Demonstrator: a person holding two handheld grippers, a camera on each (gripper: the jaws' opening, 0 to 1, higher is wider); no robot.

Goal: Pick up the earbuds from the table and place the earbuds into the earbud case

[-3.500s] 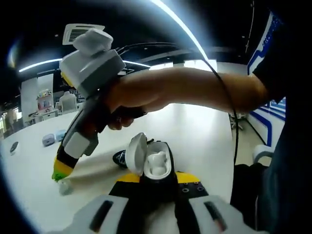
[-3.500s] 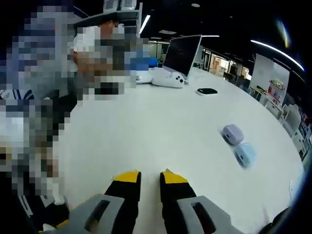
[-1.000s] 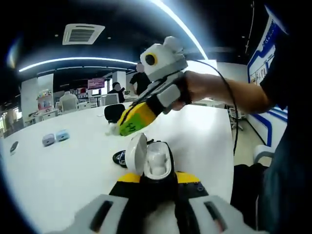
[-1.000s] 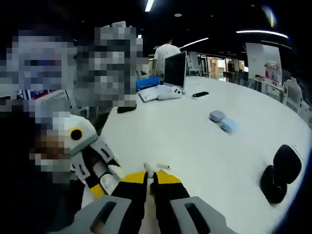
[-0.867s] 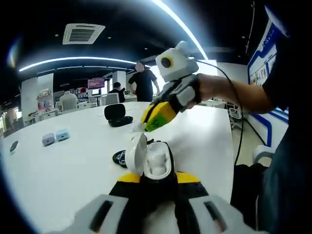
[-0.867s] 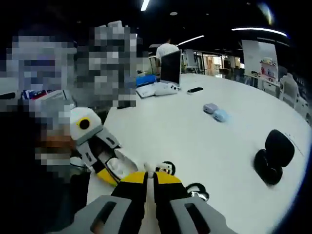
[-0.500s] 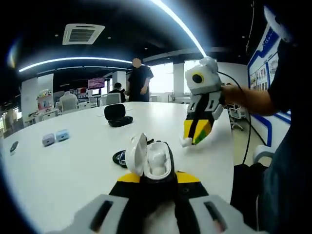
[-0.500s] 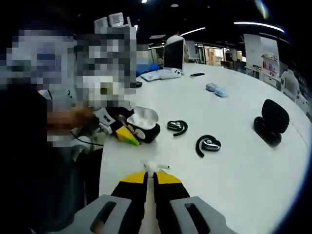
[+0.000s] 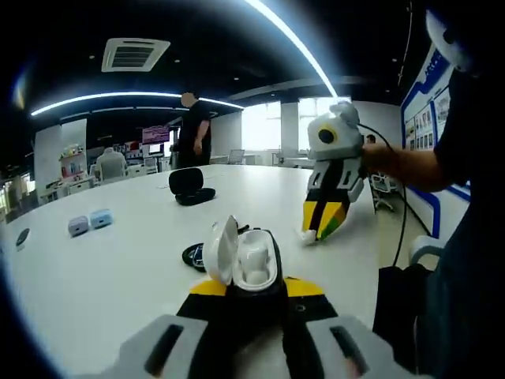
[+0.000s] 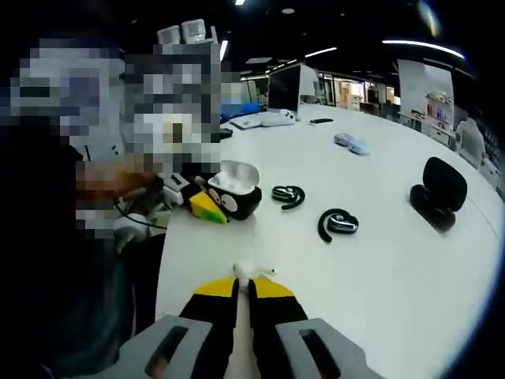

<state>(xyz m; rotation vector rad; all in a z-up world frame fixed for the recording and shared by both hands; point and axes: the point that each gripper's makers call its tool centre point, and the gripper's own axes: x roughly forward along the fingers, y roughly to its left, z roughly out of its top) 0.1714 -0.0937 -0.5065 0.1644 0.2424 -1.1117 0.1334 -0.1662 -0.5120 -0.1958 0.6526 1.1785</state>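
Right gripper [image 10: 244,286], clenched on a small white earbud [image 10: 251,272], has swung beside the open white earbud case [image 9: 246,262] gripped by the left gripper [image 9: 246,294]; insertion follows.

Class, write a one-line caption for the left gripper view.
Left gripper holds the open case; right gripper brings an earbud.

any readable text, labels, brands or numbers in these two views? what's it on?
None readable.
Wall panels behind the right gripper, blue and white with small print: too blurred to read.
Red screen or sign far across the room: too small to read.
White earbud case held in the left gripper: no marking visible.
White earbud in the right gripper: no marking visible.
Black open case on the table: no visible label.
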